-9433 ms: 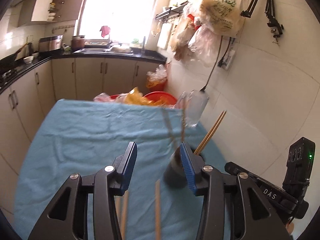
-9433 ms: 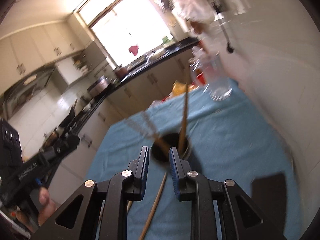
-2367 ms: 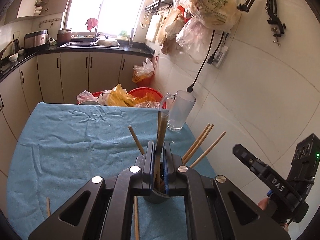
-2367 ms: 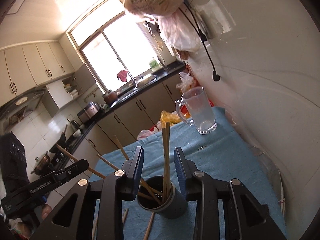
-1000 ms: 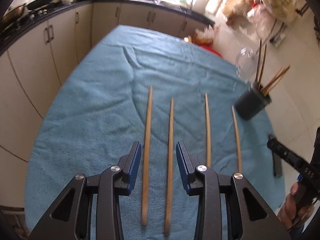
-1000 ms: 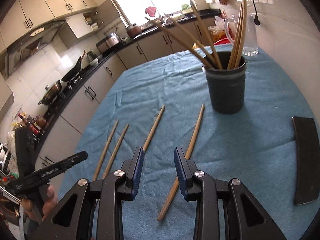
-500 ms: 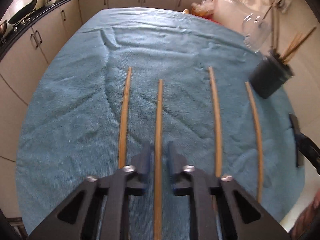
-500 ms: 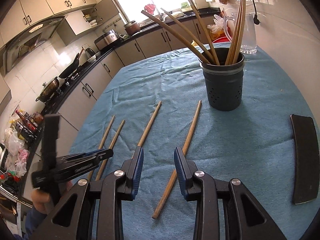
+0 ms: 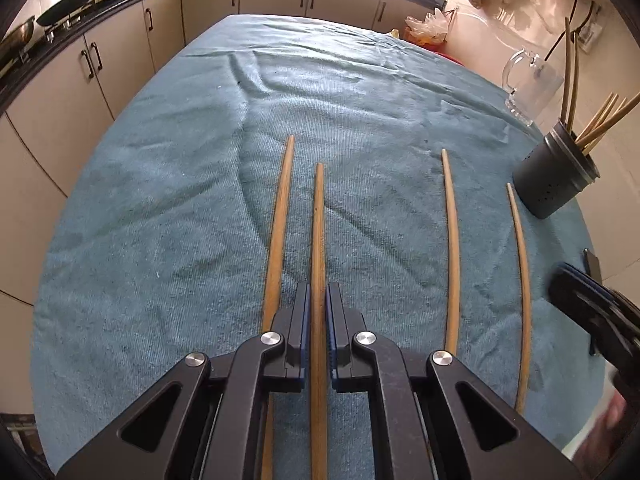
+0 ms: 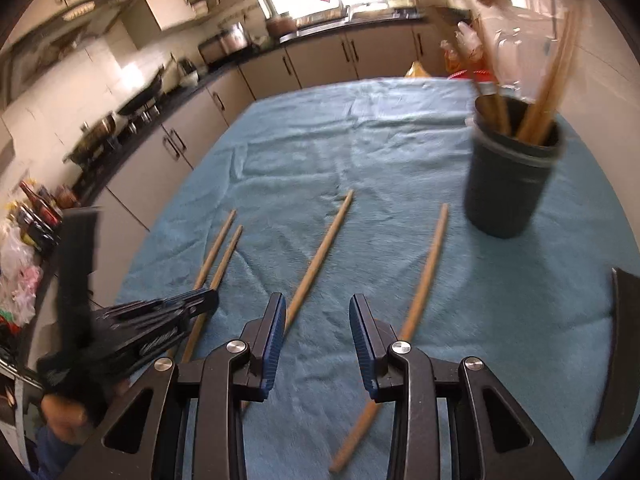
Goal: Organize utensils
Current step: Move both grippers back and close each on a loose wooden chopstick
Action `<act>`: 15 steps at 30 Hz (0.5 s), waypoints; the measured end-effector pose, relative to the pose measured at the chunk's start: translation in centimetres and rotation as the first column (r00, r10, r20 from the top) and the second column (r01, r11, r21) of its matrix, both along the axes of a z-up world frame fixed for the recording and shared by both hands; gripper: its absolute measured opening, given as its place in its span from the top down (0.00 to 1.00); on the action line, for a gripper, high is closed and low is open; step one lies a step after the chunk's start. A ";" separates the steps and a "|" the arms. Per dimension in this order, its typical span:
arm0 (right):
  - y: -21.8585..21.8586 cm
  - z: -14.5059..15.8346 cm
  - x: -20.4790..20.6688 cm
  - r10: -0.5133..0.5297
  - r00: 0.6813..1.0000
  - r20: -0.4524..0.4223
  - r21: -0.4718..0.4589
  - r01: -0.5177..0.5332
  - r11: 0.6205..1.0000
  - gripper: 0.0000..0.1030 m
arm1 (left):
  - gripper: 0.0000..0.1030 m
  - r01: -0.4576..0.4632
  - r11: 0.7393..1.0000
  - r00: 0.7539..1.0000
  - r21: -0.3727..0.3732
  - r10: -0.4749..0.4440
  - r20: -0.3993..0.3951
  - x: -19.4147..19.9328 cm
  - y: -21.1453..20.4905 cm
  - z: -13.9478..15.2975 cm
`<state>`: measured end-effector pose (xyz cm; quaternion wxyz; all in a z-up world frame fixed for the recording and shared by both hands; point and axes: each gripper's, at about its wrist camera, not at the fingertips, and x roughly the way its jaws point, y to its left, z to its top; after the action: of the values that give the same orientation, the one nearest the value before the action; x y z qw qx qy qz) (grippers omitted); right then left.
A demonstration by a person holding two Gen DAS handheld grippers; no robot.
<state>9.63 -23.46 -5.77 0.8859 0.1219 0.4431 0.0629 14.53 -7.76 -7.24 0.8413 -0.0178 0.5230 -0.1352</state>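
Several wooden chopsticks lie side by side on a blue towel (image 9: 160, 200). My left gripper (image 9: 317, 300) is shut on the second chopstick from the left (image 9: 319, 216), low on the towel. A neighbouring chopstick (image 9: 280, 208) lies just to its left. Two more chopsticks (image 9: 451, 232) (image 9: 522, 264) lie to the right. A dark utensil cup (image 9: 554, 180) with several chopsticks stands at the far right. My right gripper (image 10: 316, 312) is open and empty, above the towel between two chopsticks (image 10: 320, 256) (image 10: 424, 276). The cup (image 10: 508, 184) is ahead on its right.
A glass mug (image 9: 528, 80) stands behind the cup near the wall. A flat black object (image 10: 616, 356) lies on the towel at the right edge. Kitchen cabinets (image 9: 120, 52) and a counter run along the left and back. The left gripper also shows in the right wrist view (image 10: 168, 308).
My left gripper has closed on the second chopstick. My right gripper has moved closer to the left gripper, still open.
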 end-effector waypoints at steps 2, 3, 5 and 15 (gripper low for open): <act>0.8 -0.8 2.2 0.018 0.998 -0.054 -0.002 -0.018 1.000 0.65 | 0.93 0.004 1.000 1.000 -0.014 -0.004 -0.003 0.0 0.2 0.0; 1.0 -1.2 3.3 0.010 0.997 -0.079 -0.008 -0.011 1.000 0.65 | 0.93 0.006 1.000 1.000 -0.016 -0.006 -0.002 -0.1 0.2 0.0; 1.0 -2.0 5.2 0.003 0.993 -0.117 0.001 -0.003 1.000 0.66 | 0.93 0.011 1.000 1.000 -0.020 -0.011 0.001 -0.1 0.2 -0.1; 1.3 -4.3 10.9 -0.036 0.965 -0.261 -0.050 0.023 0.998 0.75 | 0.93 0.021 0.999 1.000 -0.034 -0.021 0.002 0.0 0.4 -0.2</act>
<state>20.58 -22.17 -10.05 0.8230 0.1149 0.5559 0.0227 14.56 -7.38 -7.41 0.8399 -0.0266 0.5201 -0.1529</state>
